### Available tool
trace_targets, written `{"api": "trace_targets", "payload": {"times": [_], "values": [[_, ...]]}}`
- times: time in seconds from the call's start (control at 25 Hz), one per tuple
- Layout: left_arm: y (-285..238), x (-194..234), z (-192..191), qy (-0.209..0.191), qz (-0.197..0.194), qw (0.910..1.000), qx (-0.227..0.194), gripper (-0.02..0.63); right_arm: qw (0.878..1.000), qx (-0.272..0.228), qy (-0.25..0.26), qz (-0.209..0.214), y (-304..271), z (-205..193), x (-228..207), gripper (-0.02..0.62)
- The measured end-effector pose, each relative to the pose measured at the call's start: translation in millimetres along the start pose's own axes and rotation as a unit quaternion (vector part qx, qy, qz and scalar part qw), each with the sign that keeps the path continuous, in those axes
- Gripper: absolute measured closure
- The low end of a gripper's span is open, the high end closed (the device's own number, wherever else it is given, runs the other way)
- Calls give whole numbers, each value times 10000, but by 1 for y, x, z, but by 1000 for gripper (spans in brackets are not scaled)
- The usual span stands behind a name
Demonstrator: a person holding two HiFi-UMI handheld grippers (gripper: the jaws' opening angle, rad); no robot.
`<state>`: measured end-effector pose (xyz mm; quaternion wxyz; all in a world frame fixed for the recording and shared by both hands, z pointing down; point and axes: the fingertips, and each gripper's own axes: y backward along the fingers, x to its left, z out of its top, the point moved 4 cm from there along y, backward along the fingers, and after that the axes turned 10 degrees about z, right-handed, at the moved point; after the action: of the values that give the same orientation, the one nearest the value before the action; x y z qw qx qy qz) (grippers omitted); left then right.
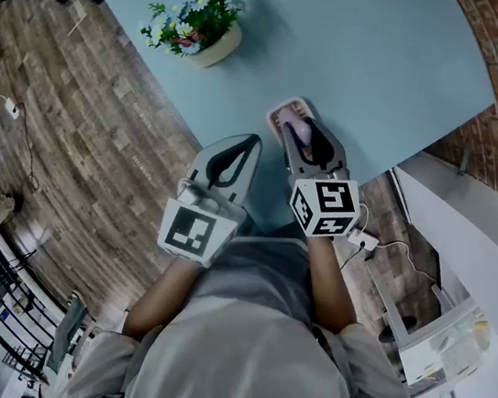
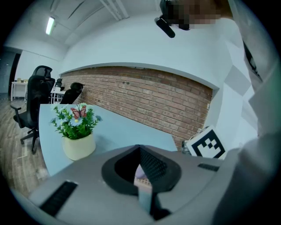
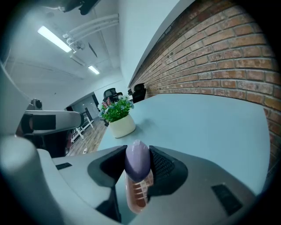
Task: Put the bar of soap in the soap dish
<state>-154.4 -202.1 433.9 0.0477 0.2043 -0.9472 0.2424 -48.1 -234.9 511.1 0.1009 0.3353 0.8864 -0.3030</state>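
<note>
- holding a lilac oval bar of soap [image 3: 137, 161], the right gripper [image 3: 137, 151] has its two dark ribbed pads pressed on the two sides of the bar, so its jaws stand rather wide and are closed on it.
- the bar of soap stands on its end between the jaws, directly over a pink plastic soap dish [image 3: 139, 195] with slats in its bottom. the lower end of the bar reaches down to the dish, but i cannot tell if it rests on the slats.
- in the head view the soap dish [image 1: 287, 112] lies on the light blue table [image 1: 373, 54], near the table edge that is closest to the person. the bar of soap [image 1: 299, 134] shows there between the fingers of the right gripper [image 1: 301, 127].
- the left gripper [image 1: 256, 141] is just beside the right one, on its left, at the same table edge. its jaws meet at the tips and nothing is between them.
- in its own view the left gripper [image 2: 139, 148] shows the same closed jaws, with a small part of the soap visible behind them.
- a round cream pot of white and blue flowers [image 1: 212, 44] stands farther on the table, well apart from the soap dish and both grippers.
- a red brick wall [image 3: 219, 57] runs along the far side of the table, and a wooden plank floor [image 1: 75, 121] lies to the left of the table in the head view.
</note>
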Motion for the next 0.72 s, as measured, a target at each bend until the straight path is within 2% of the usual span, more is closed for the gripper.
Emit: {"api": "trace_targets", "payload": {"times": [0.24,0.52,0.72], "values": [[-1,3,1,36,12,10000,3,603,10000,12,-11,0,-1,0,-1,434],[-1,1,2,22,-15,10000,-26,603,9994,160,291,-17,-1,-1,-1,434],[1,2,2,44,-10,10000,-57,603,9993,235,285,-69,0,-4,-4,432]]}}
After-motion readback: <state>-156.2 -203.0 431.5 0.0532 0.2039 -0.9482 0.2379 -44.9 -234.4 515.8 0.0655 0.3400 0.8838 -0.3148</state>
